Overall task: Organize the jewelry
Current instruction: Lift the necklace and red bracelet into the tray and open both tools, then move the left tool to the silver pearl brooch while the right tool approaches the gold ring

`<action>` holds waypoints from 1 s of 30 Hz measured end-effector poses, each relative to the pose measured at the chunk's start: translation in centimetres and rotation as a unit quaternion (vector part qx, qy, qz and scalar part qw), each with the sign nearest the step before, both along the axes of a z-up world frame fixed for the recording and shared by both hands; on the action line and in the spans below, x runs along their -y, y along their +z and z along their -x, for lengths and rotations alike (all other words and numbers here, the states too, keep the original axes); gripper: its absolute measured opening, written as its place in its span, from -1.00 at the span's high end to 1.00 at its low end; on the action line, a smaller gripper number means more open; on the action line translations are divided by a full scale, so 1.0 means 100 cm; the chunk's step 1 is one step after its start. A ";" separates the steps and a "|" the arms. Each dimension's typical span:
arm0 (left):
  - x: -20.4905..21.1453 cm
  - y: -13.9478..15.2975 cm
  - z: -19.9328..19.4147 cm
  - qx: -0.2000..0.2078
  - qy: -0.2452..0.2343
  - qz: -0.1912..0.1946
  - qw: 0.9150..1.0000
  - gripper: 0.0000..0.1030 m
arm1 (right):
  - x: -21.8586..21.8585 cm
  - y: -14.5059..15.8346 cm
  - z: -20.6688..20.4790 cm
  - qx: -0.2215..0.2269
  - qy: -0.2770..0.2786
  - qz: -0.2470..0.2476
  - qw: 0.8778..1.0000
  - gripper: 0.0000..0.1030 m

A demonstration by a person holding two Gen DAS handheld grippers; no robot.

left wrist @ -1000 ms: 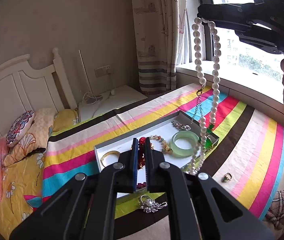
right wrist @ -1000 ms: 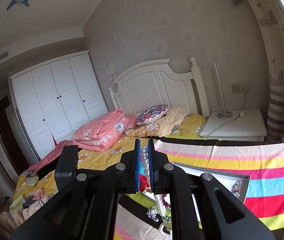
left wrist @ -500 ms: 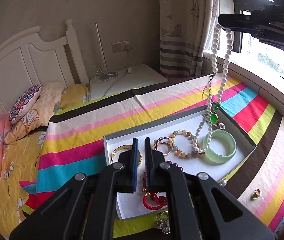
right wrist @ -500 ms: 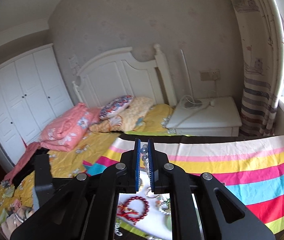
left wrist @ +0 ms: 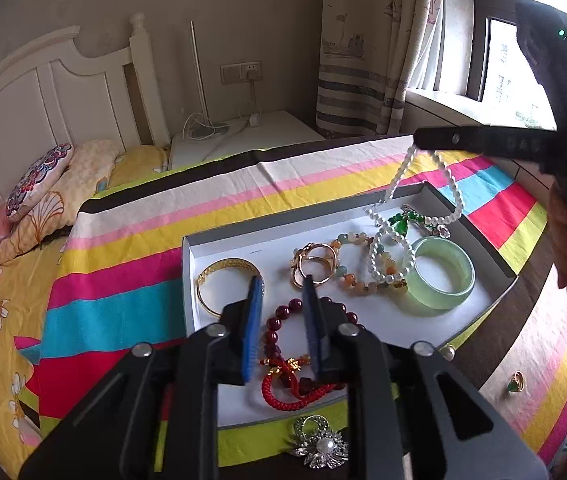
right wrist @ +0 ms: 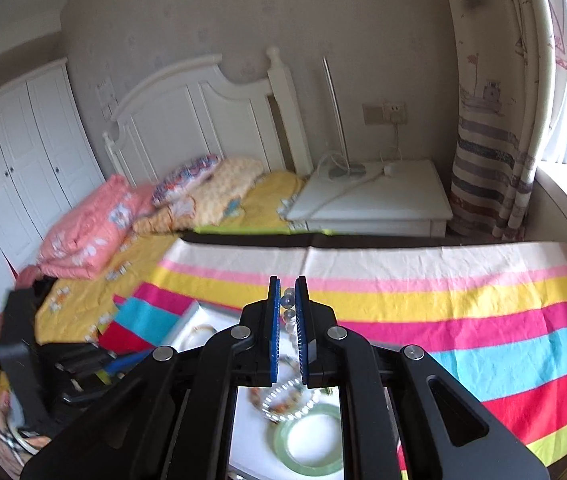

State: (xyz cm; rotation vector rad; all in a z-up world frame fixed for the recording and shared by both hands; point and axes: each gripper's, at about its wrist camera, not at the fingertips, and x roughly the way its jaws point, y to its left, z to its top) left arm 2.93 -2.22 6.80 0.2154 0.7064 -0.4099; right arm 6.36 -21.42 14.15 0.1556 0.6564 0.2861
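A white open box (left wrist: 363,320) lies on the striped cloth and holds several pieces. My right gripper (right wrist: 286,292) is shut on a pearl necklace (left wrist: 393,184). The strand hangs from it into the far right of the box, and its lower loop rests on a mixed bead bracelet (left wrist: 347,276) beside a jade bangle (left wrist: 463,276). My left gripper (left wrist: 281,292) hangs low over the box's near left, jaws opening. A red bead bracelet (left wrist: 283,316) lies on the box floor under them, with the pads off it. A gold bangle (left wrist: 223,268) lies to its left.
Outside the box on the striped cloth (left wrist: 123,304) are a silver pearl brooch (left wrist: 319,444) at the near edge, a green-stone ring (left wrist: 515,382) and a small pearl stud (left wrist: 447,352) on the right. Pillows (left wrist: 43,184), a headboard and a white nightstand (right wrist: 375,200) stand beyond.
My left jaws have parted and the red bracelet now lies in the box. Both grippers came down towards the box. The pearl strand's lower end now rests inside it.
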 end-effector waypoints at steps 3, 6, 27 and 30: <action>-0.001 -0.001 0.007 0.010 0.003 0.008 1.000 -0.16 | -0.007 -0.031 -0.009 -0.032 -0.006 0.035 0.999 0.81; -0.003 -0.005 0.014 0.009 0.003 0.012 1.000 -0.23 | -0.015 -0.058 -0.017 -0.059 -0.011 0.075 0.995 0.80; -0.064 -0.033 0.087 -0.021 0.072 0.110 0.991 -0.78 | 0.028 -0.039 0.064 -0.010 -0.004 -0.020 1.000 -0.70; -0.065 -0.039 0.091 -0.031 0.077 0.118 0.990 -0.78 | 0.035 -0.049 0.089 -0.015 -0.005 -0.032 0.999 -0.70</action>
